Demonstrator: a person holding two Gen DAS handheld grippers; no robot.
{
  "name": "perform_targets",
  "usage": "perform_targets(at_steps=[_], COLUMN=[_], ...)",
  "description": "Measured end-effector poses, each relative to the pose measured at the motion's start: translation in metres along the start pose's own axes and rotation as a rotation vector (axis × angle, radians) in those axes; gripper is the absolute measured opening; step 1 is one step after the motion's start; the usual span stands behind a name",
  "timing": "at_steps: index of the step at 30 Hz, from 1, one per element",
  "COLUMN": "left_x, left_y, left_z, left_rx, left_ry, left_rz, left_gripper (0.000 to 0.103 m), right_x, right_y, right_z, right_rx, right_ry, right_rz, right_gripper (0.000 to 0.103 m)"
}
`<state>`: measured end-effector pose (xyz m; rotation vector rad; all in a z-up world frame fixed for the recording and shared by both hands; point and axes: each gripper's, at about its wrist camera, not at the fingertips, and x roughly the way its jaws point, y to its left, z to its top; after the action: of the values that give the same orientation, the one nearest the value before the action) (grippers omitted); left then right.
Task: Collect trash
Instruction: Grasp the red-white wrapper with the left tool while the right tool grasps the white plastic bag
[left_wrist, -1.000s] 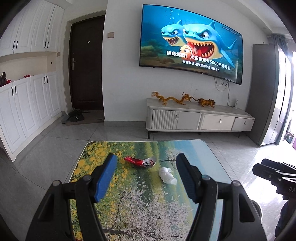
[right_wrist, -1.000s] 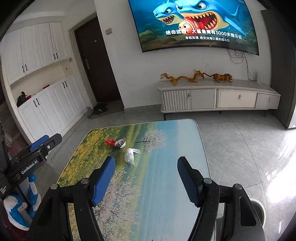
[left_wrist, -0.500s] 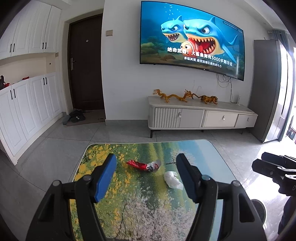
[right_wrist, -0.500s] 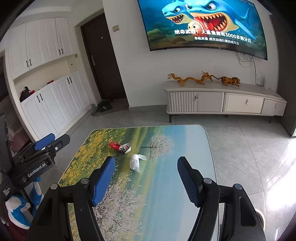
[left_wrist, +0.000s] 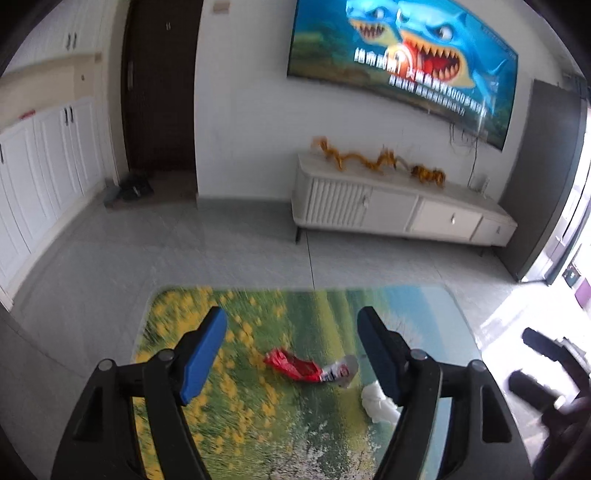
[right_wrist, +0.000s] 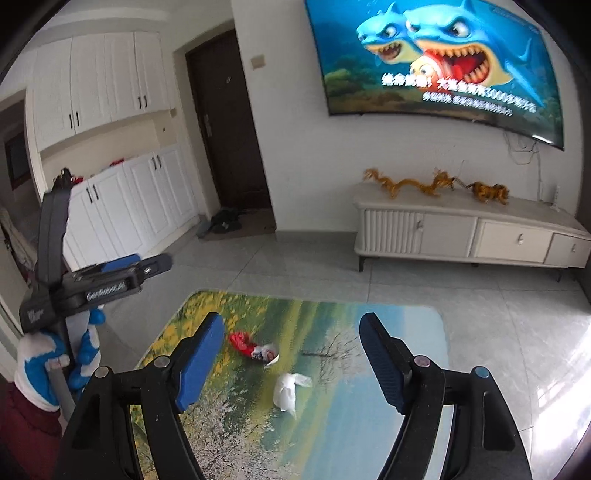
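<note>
A red and white crumpled wrapper (left_wrist: 308, 369) lies on the low table (left_wrist: 258, 306) with a landscape print. A crumpled white tissue (left_wrist: 378, 404) lies just right of it, partly behind my right finger. My left gripper (left_wrist: 291, 354) is open and empty, above and short of the wrapper. In the right wrist view the wrapper (right_wrist: 255, 347) and the tissue (right_wrist: 286, 393) lie between the fingers of my right gripper (right_wrist: 291, 358), which is open and empty above the table (right_wrist: 406, 325). The left gripper (right_wrist: 110, 284) shows there at the left.
A white TV cabinet (left_wrist: 399, 212) with golden figurines stands against the far wall under a wall TV (left_wrist: 402, 62). White cupboards (right_wrist: 122, 206) line the left wall beside a dark door (right_wrist: 225, 122). Grey tiled floor (left_wrist: 184, 251) surrounds the table.
Both grippers have moved forward over the table and tilted down. The wrapper and tissue now sit lower and nearer in both views. Both stay open.
</note>
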<state>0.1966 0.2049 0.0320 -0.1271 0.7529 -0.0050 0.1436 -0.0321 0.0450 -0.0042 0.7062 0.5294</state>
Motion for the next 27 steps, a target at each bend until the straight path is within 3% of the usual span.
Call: perform_targets(at_steps=[5,9,14,17,19,21,27], left_x=[0.078,0.113,0.139,0.147,0.149,0.146,0.119], left_y=[-0.006,-0.008,-0.014,-0.02,-0.025,-0.03,-0.031], left_z=[-0.028,-0.043,-0.048,-0.053,-0.059,-0.065,-0.089], left_rx=[-0.062,-0.13,-0.167,-0.154,-0.133,-0.106,-0.121], left_ry=[0.174,0.253,0.289,0.308,0.313,0.303,0.288], left_rz=[0.014,0.004,0.054,0.063,0.063,0.071,-0.024], left_gripper=[0.072,0.072,0.072,0.07,0.06,0.044,0.025], right_x=[0.082,0.123,0.141,0.138,0.133,0.126,0.094], right_y=[-0.001,-0.004,-0.006,-0.007,-0.009,-0.012,-0.017], right_z=[-0.045,-0.071,-0.085,-0.089,-0.092,-0.098,-0.113], right_rx=[0.054,0.091,0.103,0.1,0.091,0.09,0.089], right_ry=[0.136,0.212,0.227,0.23,0.231,0.229,0.218], right_rz=[0.014,0.012,0.003,0.014,0.007,0.008,0.019], right_gripper=[0.074,0.074,0.056,0.037,0.023,0.018,0.015])
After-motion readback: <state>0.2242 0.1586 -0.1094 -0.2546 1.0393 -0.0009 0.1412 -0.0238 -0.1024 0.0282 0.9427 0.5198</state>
